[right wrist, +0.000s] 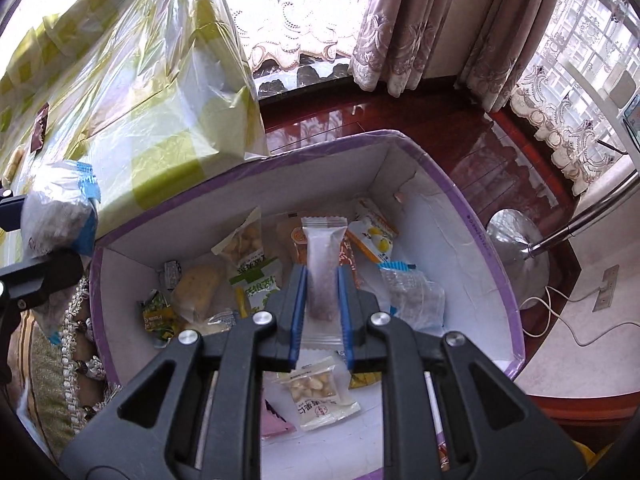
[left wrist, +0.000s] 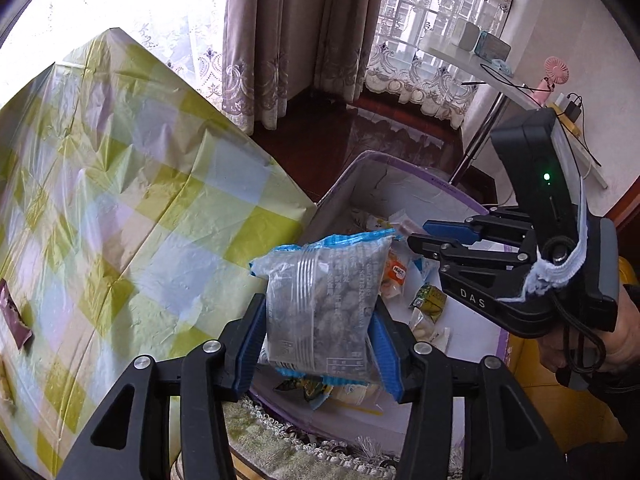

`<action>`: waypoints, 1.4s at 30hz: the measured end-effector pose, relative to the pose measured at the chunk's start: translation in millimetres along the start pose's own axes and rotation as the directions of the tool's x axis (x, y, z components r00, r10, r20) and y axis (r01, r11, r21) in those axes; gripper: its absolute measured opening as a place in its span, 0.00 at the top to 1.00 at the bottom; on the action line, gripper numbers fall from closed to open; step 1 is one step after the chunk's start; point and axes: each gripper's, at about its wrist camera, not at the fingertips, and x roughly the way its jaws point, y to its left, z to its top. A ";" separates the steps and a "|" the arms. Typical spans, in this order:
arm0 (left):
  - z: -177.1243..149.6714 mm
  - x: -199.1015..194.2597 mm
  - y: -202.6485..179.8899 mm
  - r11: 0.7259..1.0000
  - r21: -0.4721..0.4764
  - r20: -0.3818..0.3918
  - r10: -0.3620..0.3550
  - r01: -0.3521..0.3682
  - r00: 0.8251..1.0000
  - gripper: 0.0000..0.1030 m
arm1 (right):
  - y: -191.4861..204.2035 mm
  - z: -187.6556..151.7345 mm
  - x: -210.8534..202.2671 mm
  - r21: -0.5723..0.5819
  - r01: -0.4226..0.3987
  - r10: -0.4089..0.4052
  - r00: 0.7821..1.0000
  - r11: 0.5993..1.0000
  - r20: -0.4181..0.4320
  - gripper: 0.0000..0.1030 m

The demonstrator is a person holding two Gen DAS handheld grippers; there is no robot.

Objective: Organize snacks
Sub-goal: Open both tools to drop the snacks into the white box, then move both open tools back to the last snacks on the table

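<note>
My left gripper (left wrist: 320,320) is shut on a clear packet with blue edges (left wrist: 324,300) full of dark pieces, held just over the near wall of a white box with a purple rim (left wrist: 360,164). My right gripper (right wrist: 322,284) is shut on a slim frosted packet (right wrist: 324,252) that stands upright between the pads above the inside of the box (right wrist: 460,200). Several small snack packets (right wrist: 256,280) lie on the box floor. In the left wrist view the right gripper (left wrist: 420,236) hovers over the box. The left gripper (right wrist: 40,276) and its packet (right wrist: 56,208) show at the left edge of the right wrist view.
A table under a yellow-green checked cloth (left wrist: 120,200) stands left of the box, with a brown wrapper (left wrist: 16,320) on it. A fringed cushion (right wrist: 72,340) lies at the box's near left. A lamp base (right wrist: 516,248) and cable sit on the floor to the right.
</note>
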 end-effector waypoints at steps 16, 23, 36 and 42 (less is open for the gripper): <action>-6.3 -10.0 22.0 0.998 -0.064 0.044 0.025 -0.022 0.999 0.42 | 12.9 5.0 -7.0 -0.016 -0.015 0.016 1.000 1.000 0.025 0.44; -13.9 -21.9 52.0 0.987 -0.141 0.076 0.083 -0.072 0.994 0.42 | 35.6 11.4 -9.3 -0.038 -0.048 0.050 0.998 0.998 0.033 0.41; -43.1 -48.8 133.6 0.919 -0.341 0.100 0.245 -0.198 0.964 0.41 | 103.4 25.6 -19.9 -0.107 -0.129 0.137 0.988 0.986 0.069 0.37; -61.6 -65.9 178.3 0.858 -0.442 0.085 0.330 -0.261 0.940 0.41 | 138.2 37.8 -24.3 -0.153 -0.148 0.162 0.983 0.977 0.085 0.35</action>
